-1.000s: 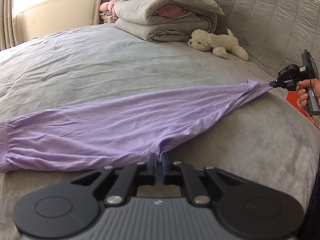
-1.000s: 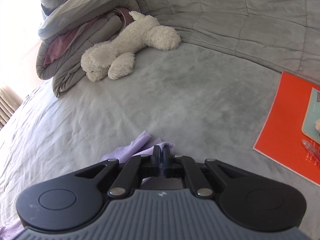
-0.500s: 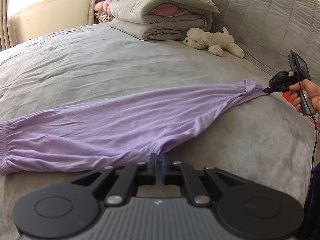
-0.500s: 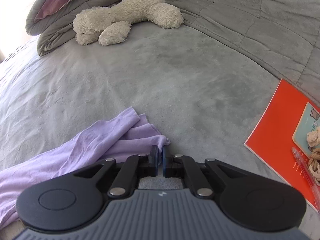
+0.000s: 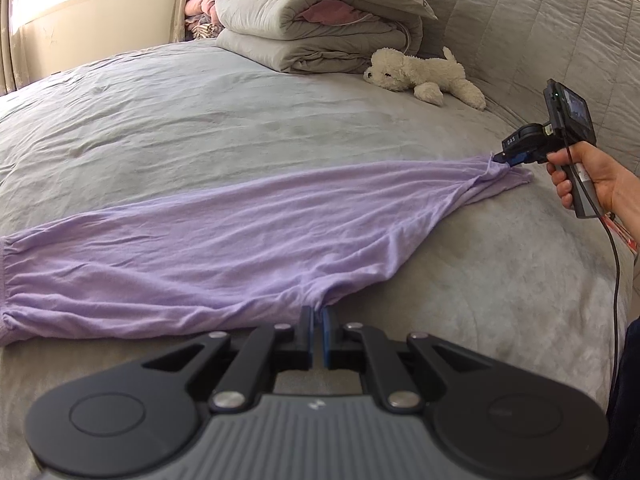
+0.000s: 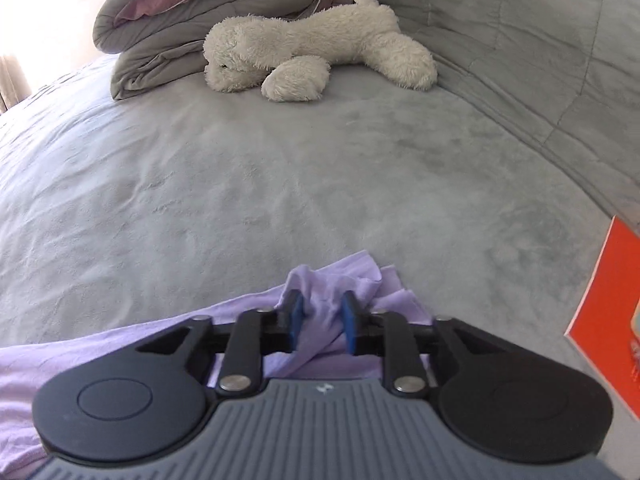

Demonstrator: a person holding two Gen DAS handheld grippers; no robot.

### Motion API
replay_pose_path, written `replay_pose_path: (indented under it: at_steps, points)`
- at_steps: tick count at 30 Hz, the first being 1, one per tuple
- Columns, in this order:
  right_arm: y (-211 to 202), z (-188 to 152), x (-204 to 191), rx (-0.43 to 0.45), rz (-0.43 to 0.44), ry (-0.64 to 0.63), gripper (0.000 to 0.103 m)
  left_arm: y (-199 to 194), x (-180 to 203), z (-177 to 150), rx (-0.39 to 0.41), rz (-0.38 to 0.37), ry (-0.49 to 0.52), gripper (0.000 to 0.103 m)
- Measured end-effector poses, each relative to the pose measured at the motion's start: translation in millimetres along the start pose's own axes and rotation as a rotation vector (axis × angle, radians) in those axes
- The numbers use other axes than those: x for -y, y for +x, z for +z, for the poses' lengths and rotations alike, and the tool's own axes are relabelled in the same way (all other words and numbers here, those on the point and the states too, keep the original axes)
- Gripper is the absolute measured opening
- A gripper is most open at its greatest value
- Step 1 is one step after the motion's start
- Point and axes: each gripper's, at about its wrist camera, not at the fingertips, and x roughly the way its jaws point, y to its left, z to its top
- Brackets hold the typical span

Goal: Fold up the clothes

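A white plush dog [image 6: 320, 46] lies on the grey bed [image 6: 240, 184] just beside a stack of folded grey quilts [image 5: 320, 28]. An orange booklet [image 6: 604, 320] rests near the bed's right edge.

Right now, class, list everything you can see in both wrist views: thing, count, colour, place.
garment: one, lilac, stretched across the bed
bed cover: one, grey, under everything
folded duvets: one stack, grey and pink, far end
plush dog: one, white, beside the stack
booklet: one, orange, right edge
left gripper: one, black, shut on the garment's near edge
right gripper: one, black, jaws apart, garment's end between them
hand: one, holding the right gripper
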Motion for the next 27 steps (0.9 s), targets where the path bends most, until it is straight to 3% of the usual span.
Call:
replay_pose_path:
  at_steps: [4,8,9,11,12,13,15,17,18,22,27]
  points:
    - [-36.0,3.5,32.3,0.100,0.015,0.142,0.001,0.7,-1.0,-0.7,-0.002,-0.005,-0.004,0.004]
    - [-30.5,-0.4,30.0,0.065,0.080,0.142,0.002,2.3,1.1,-1.2,-0.007,-0.009,0.002,0.004]
    - [-26.0,-0.2,22.9,0.057,0.087,0.121,0.014,2.8,1.6,-1.5,-0.008,-0.008,0.003,0.004]
    - [-19.7,1.8,7.8,0.052,0.105,0.095,0.028,3.4,2.3,-2.3,-0.010,-0.005,0.006,0.004]
    - [-14.4,2.3,2.2,0.049,0.107,0.087,0.047,3.6,2.7,-2.7,-0.012,-0.004,0.007,0.004]
    - [-9.0,2.8,-3.3,0.045,0.109,0.080,0.054,3.9,3.0,-3.0,-0.013,-0.003,0.008,0.004]
    - [6.4,-2.0,-12.3,0.009,0.066,0.045,0.054,4.1,2.7,-2.7,-0.013,-0.003,0.007,0.004]
    - [12.2,-7.8,-15.3,0.011,0.003,-0.009,0.025,4.3,2.5,-2.4,-0.013,-0.004,0.005,0.004]
    - [7.5,-5.8,-9.8,0.021,0.009,0.015,0.003,4.0,2.2,-2.6,-0.013,-0.004,0.004,0.004]
    - [-14.9,0.3,12.6,0.081,0.045,0.132,0.003,2.4,0.9,-1.9,-0.008,-0.005,0.000,0.004]
    - [-24.2,-1.1,27.1,0.093,0.066,0.208,0.003,-0.2,1.9,-2.0,-0.001,-0.010,0.010,0.004]
